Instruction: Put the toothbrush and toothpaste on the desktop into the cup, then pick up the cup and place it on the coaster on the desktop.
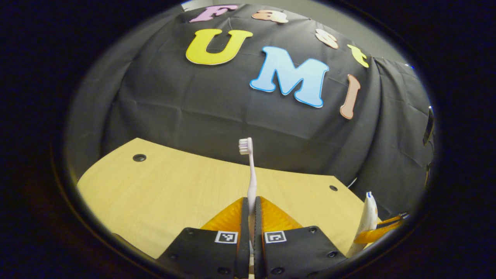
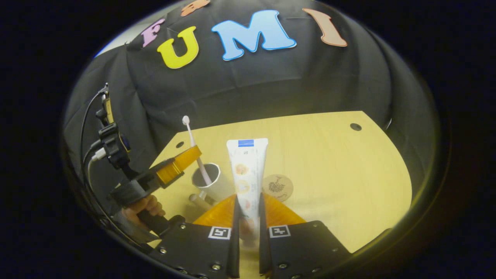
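While the left gripper (image 2: pixel 190 155) is pinching the light, stiff toothbrush (image 2: pixel 193 145) over the cup (image 2: pixel 207 180), the right gripper (image 2: pixel 248 211) is squeezing the soft toothpaste (image 2: pixel 247 162) low down, probably gently enough.

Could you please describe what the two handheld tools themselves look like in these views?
Each tool has two black bolted blocks carrying small square black-and-white coded markers, with ribbed wedge-shaped fingers ahead of them. In the right gripper view, the left tool appears from the side: a black body on a dark pistol-style handle gripped by a hand, with black cables looping from a module at its rear.
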The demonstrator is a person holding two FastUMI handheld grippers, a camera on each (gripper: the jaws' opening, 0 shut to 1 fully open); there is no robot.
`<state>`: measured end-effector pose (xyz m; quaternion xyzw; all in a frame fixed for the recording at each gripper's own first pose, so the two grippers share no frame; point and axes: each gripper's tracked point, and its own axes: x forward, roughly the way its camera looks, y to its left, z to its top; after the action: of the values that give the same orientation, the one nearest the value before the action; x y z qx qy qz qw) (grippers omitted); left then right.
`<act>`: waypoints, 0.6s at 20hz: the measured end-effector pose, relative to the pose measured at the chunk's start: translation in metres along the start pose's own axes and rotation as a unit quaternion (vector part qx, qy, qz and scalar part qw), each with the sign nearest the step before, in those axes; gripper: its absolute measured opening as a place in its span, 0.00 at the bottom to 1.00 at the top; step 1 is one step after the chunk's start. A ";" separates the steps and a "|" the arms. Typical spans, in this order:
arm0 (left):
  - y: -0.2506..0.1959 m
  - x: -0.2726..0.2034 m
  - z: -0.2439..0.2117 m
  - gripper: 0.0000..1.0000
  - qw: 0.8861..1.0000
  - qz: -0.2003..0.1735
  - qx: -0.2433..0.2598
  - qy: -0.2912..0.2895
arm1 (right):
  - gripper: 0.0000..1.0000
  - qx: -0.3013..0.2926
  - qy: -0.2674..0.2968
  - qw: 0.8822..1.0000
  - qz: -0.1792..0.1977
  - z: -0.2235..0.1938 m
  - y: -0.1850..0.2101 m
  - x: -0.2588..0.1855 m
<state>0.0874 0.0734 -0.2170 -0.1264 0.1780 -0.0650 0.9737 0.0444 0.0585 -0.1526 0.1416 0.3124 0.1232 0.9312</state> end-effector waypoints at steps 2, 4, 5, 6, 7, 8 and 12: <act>-0.004 -0.005 -0.005 0.13 1.000 -0.005 0.000 0.006 | 0.21 -0.006 -0.002 1.000 0.005 0.004 0.005 0.000; -0.007 -0.012 -0.004 0.34 1.000 -0.010 -0.008 0.010 | 0.21 -0.014 -0.008 1.000 0.010 0.008 0.009 0.000; -0.008 -0.015 -0.007 0.36 1.000 -0.014 -0.012 0.015 | 0.21 -0.017 -0.012 1.000 0.012 0.012 0.012 0.001; -0.009 -0.020 -0.009 0.54 1.000 -0.013 -0.017 0.018 | 0.21 -0.020 -0.014 1.000 0.015 0.013 0.013 0.001; -0.007 -0.022 -0.008 0.68 1.000 -0.010 -0.021 0.017 | 0.21 -0.023 -0.016 0.999 0.018 0.015 0.015 0.002; -0.004 -0.027 -0.006 0.82 1.000 -0.006 -0.024 0.013 | 0.21 -0.025 -0.019 0.999 0.022 0.017 0.017 0.002; 0.008 -0.044 -0.001 0.96 1.000 0.018 -0.011 0.012 | 0.21 -0.036 -0.038 0.998 0.041 0.035 0.032 0.012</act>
<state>0.0467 0.0887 -0.2051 -0.1331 0.1930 -0.0471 0.9710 0.0710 0.0856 -0.1215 0.1254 0.2662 0.1666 0.9411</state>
